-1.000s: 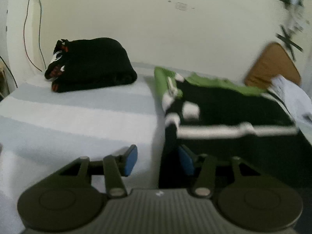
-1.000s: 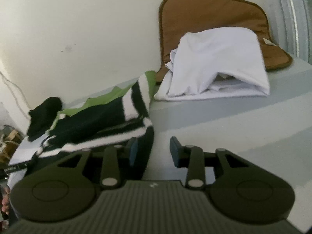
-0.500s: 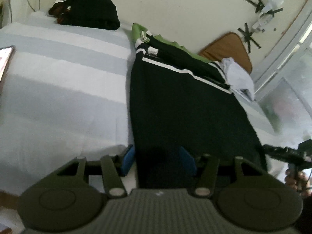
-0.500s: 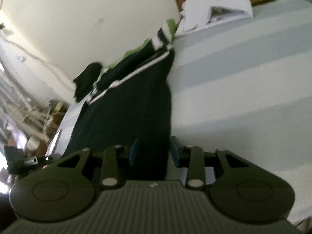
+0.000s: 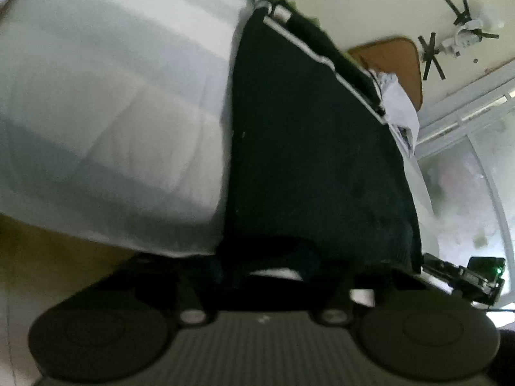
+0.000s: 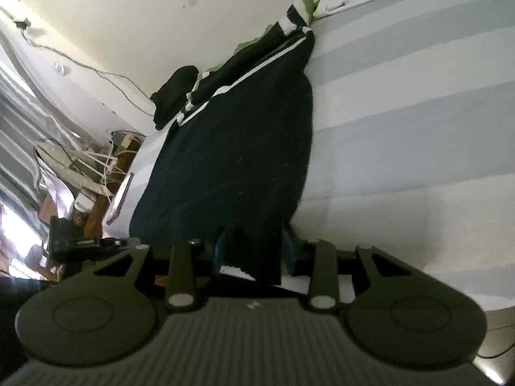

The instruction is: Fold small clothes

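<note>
A: While you hold both grippers at the near edge of the bed point(image 6: 418, 103), where does the garment lie?

B: Your black garment point(image 6: 244, 148) lies spread lengthwise over the striped bed cover, its hem at the near edge and its top end toward the wall point(image 6: 128, 9). White stripes cross it near the far end, and a green part shows beyond them, next to the wall.

A: What is the state of your right gripper point(image 6: 254, 251)?

B: Its jaws are closing. A fold of the black hem hangs between the two blue pads point(image 6: 220, 249). The pads stand just beside the cloth on either side; you cannot yet call it a firm clamp.

A: And your left gripper point(image 5: 273, 267)?

B: Its jaws are closing as well. The picture is dark and blurred there. The hem corner bunches between the fingers, and the fingers appear pressed together on it, but the pads themselves cannot be made out.

A: What else is on the bed?

B: A white garment point(image 5: 399, 103) lies at the far end, just beyond the striped end of the black one, touching a brown cushion point(image 5: 392, 54) that leans on the wall. A dark bundle point(image 6: 173, 93) sits at the opposite far corner, near the wall.
</note>
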Demonstrator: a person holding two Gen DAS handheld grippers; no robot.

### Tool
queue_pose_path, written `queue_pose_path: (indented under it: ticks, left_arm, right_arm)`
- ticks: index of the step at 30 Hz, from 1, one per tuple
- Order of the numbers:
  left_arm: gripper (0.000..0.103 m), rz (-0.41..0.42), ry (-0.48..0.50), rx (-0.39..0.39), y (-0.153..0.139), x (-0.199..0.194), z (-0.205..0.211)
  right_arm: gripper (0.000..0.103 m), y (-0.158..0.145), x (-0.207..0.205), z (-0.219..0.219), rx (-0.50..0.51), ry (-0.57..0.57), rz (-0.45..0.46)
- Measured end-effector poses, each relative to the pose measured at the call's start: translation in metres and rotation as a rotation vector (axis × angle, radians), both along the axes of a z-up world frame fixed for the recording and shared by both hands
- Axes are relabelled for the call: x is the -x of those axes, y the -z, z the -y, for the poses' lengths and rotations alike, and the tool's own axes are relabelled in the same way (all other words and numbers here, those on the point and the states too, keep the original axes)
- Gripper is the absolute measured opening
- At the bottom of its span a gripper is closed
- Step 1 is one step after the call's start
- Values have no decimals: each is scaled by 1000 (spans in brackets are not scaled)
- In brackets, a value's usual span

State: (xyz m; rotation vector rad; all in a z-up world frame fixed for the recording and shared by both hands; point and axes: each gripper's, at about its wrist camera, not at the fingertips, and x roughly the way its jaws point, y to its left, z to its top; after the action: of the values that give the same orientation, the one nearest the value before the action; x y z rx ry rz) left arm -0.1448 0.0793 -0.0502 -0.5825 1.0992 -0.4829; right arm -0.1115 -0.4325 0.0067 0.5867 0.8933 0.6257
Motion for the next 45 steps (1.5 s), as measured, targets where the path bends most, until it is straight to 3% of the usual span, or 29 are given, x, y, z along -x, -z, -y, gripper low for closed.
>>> queue_pose_path:
  ticks: [1,2,5,9,14,18,19,20,22,23,26,28,31,36,37,38,39,40,42,45]
  left_arm:
    - [9,-5,15,4,1,1,0]
    - [9,6,25,9,-2,2,-1]
    - [9,67,39,124,-18,5,-10]
    - [9,176,-27,257,-46,-3,-28]
    - [9,235,-99,304,-70,-52,-38]
    - [9,276,-165,235,-82,-118,-23]
    - [15,296,-208,222,-81,-137,-17]
    - [34,322,-244,188,-80,-152,-11]
    - [50,300,-321,49,-74,-165,-11]
    - [50,268,-350,30,-67,-163,-15]
    - [54,265,-339,84,-52,-146,-30]
    - [57,266,-356,39,-48,-142,-31]
    - [57,261,-318,-5,-45,-153,-18]
    - [51,257,-223,-63,-47,-166,14]
    - [46,259,-215,-92,-47,-164,18]
    - [34,262,-210,-114,-48,-162,21]
    - [25,260,-201,-136,-50,-161,23]
    - [8,252,-189,-149,-51,-159,24]
    - [7,205,-167,-130,-52,-154,18]
    - [7,167,-130,-165,-56,-145,17]
  right_arm:
    - [19,-1,1,-1,24,-11,5]
    - [12,-1,1,-3,52,-20,7]
    - [11,-3,0,-1,51,-23,15]
    - [10,-21,-11,13,-26,23,71]
    - [10,-47,-54,29,-79,97,175]
    - [10,-57,-123,24,-98,135,214]
    - [12,-56,-144,21,-86,176,219]
    - [15,-52,-162,20,-59,226,226]
    - [39,-41,-185,16,58,347,220]
    - [40,-34,-189,17,85,376,174]
    - [46,-18,-165,31,-43,319,160]
    - [53,-17,-147,30,16,331,186]
    - [53,-20,-147,20,86,311,213]
    - [53,-29,-152,-7,198,236,241]
    - [47,-28,-153,-13,225,232,246]
    - [36,-26,-152,-17,236,217,246]
    - [10,-25,-150,-19,234,202,237]
    - [9,-23,-146,-19,229,195,232]
    - [9,-28,-136,-18,244,201,251]
    - [9,-34,-122,-17,259,200,261]
